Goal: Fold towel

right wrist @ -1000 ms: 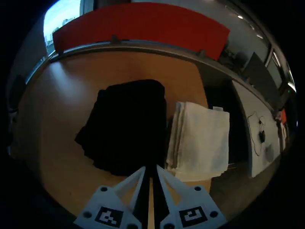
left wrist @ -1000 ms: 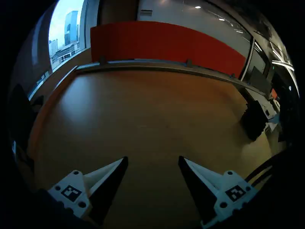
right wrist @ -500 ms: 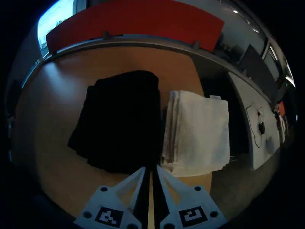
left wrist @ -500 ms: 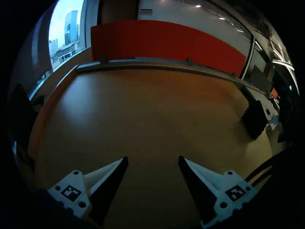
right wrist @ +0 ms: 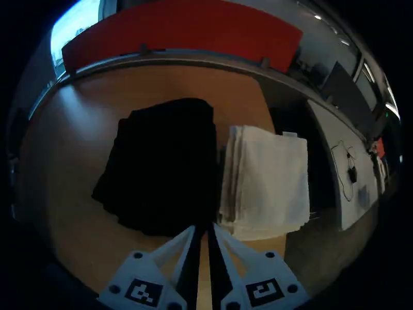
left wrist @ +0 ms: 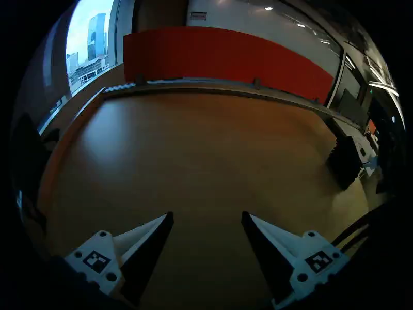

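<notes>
white towel (right wrist: 266, 181) is lying folded just ahead-right of the right gripper (right wrist: 206, 232), long side running away from its pinched-together empty fingers, black towel (right wrist: 160, 165) just left; left gripper (left wrist: 206, 219) is gaping wide, empty, above open table (left wrist: 206, 144)

1. The gripper (right wrist: 204, 230) is pointing forward from the bottom, its fingers (right wrist: 181, 253) pressing nearly together with just a sliver of table between them, gripping nothing.
2. A black towel (right wrist: 160, 165) is lying folded in the middle of the table (right wrist: 62, 155), kinda lumpy at its left edge.
3. A white towel (right wrist: 268, 181) is sitting just beside it on the right, folded, with its stacked layers showing along the left side.
4. The fingertips are ending right about where the two towels meet; can't tell if they're touching either.
5. A red panel (right wrist: 180, 26) is running along the table's far edge, with a window (right wrist: 72, 20) glowing up at top left.
6. A white desk (right wrist: 343, 175) with a cable (right wrist: 350, 163) on it is standing off to the right.
</notes>
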Demonstrator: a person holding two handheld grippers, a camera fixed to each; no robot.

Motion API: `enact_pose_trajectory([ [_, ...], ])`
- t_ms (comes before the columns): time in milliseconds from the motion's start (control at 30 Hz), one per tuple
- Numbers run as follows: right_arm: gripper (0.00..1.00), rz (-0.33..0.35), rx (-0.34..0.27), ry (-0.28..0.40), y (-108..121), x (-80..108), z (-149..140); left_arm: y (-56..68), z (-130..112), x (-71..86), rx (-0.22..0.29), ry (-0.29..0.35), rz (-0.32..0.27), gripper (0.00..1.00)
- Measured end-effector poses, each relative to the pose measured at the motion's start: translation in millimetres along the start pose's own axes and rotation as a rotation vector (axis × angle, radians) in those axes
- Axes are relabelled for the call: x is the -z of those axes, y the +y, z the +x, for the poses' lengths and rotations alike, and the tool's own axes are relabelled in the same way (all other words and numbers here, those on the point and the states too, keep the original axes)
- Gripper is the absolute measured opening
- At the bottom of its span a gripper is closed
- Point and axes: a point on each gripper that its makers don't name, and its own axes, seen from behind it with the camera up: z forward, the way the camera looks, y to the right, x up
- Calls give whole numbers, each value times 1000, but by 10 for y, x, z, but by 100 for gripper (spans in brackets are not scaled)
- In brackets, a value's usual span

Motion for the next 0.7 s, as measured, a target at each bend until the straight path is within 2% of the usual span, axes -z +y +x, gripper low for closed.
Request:
enact_pose_trajectory([
  [133, 25, -11, 6, 13, 14, 38, 14, 13, 13, -10, 0, 2, -4, 98],
  [400, 87, -31, 13, 31, 14, 121, 30, 27, 31, -32, -1, 4, -14, 98],
  [467, 97, -32, 14, 38, -3, 142, 39, 28, 39, -35, -2, 6, -17, 98],
  [700, 99, -28, 13, 54, -92, 196, 80, 16, 67, -41, -4, 11, -24, 98],
])
